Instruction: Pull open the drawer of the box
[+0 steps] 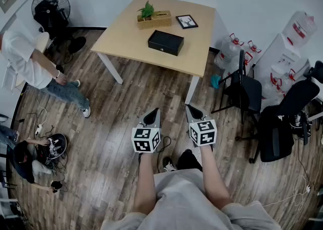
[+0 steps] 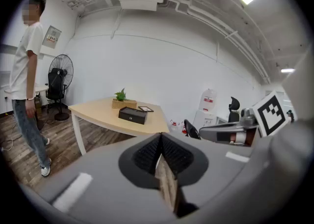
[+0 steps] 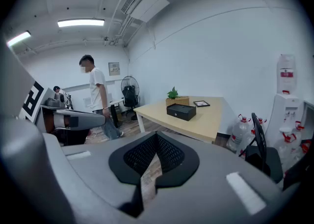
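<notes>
Head view looks steeply down at the wooden floor (image 1: 121, 123), where the left tool (image 1: 152, 117) and the right tool (image 1: 194, 112) are held side by side, well short of the desk (image 1: 126, 37). Each tool's jaws are pressed together with nothing between them. The black box (image 1: 165, 42) lies near the middle of the desk, with a planter (image 1: 154, 19) and a picture frame (image 1: 186, 21) behind it. Its drawer (image 1: 162, 49) looks shut, though the box is too small to be sure. A person (image 1: 25, 57) stands at the left near a fan (image 1: 50, 4).
</notes>
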Available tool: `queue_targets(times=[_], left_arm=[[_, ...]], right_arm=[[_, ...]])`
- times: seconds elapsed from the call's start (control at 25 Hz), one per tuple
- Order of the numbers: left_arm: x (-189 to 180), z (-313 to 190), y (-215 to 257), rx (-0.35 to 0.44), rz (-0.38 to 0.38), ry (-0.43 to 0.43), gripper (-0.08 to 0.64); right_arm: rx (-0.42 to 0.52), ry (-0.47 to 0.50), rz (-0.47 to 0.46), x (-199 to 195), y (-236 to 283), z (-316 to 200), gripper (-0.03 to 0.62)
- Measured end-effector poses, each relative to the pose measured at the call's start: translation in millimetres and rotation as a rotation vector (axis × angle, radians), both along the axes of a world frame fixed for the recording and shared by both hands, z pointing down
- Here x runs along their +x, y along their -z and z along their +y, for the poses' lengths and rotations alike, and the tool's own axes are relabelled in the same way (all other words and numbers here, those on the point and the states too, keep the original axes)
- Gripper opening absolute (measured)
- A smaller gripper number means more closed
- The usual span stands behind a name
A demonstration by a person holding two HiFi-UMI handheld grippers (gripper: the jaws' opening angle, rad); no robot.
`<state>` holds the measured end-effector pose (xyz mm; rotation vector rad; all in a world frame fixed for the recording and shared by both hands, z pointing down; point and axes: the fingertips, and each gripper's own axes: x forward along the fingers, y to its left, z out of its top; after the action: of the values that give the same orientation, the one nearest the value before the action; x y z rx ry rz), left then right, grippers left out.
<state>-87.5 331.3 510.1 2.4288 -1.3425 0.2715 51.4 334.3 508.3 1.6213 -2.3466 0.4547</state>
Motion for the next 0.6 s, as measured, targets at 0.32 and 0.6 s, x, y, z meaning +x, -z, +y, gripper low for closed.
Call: queue_targets(times=[0.32, 0.6], left_arm=[[-12.1, -9.3, 10.4, 0.006, 0.005, -0.009, 0.054], [-21.2, -25.6, 3.7, -0.017, -0.002, 0.001, 0.054]], right_arm=[[-0.001, -0.014, -0.014, -8.4, 5.0, -5.1, -0.003], [0.003, -0.038, -0.074, 0.3, 4.8, -23.6, -0.003]])
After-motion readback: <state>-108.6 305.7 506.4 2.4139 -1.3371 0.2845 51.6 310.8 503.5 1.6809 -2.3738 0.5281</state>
